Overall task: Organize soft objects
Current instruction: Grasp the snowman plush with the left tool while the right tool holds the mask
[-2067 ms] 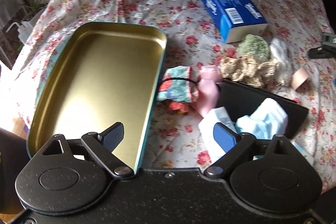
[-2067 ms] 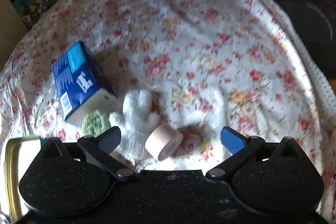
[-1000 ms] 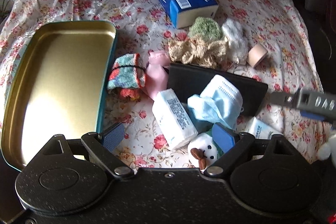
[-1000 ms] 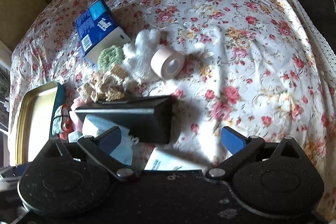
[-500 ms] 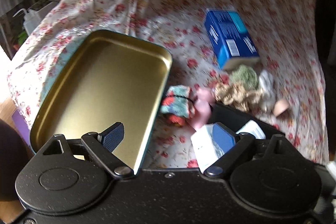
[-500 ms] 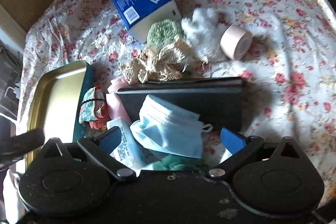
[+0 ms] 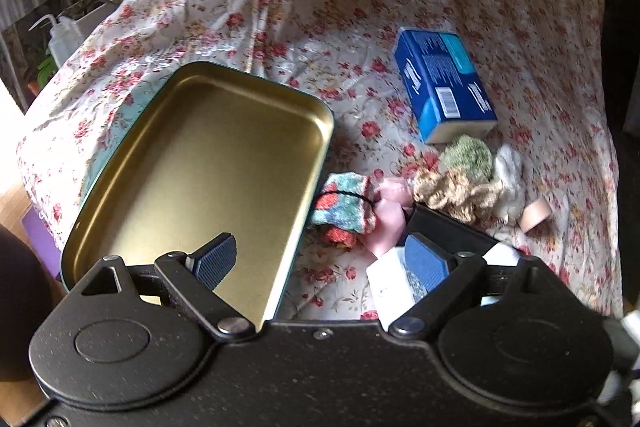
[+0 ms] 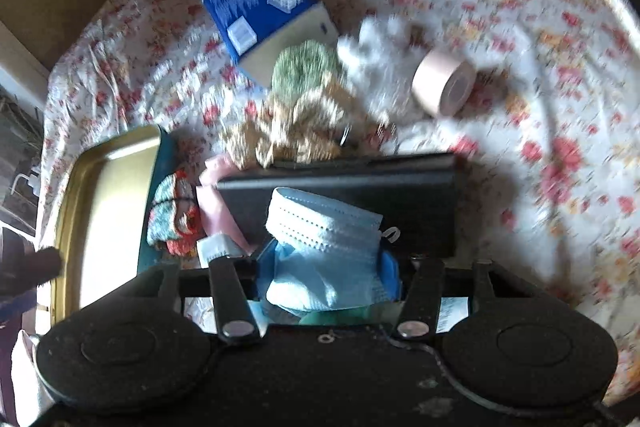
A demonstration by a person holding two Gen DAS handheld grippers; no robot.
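An empty gold tin tray (image 7: 208,163) with a teal rim lies on the floral bedspread; it also shows in the right wrist view (image 8: 104,211). My left gripper (image 7: 320,261) is open and empty, hovering over the tray's right edge. My right gripper (image 8: 328,267) is shut on a light blue face mask (image 8: 324,227). Beside the tray lie a multicoloured knitted cloth (image 7: 346,205), a pink cloth (image 7: 390,215), a beige crocheted piece (image 7: 452,189), a green pom (image 7: 468,155) and a white fluffy item (image 7: 510,167).
A blue tissue pack (image 7: 442,87) lies behind the pile. A black case (image 8: 360,187) lies under the mask. A beige tape roll (image 8: 444,87) lies to the right. A white wipes packet (image 7: 394,281) sits by the left gripper's right finger. The bed edge falls off at left.
My right gripper has closed on the blue mask, which lay on the black case before. My left gripper stays open over the tray edge, its view shifted slightly.
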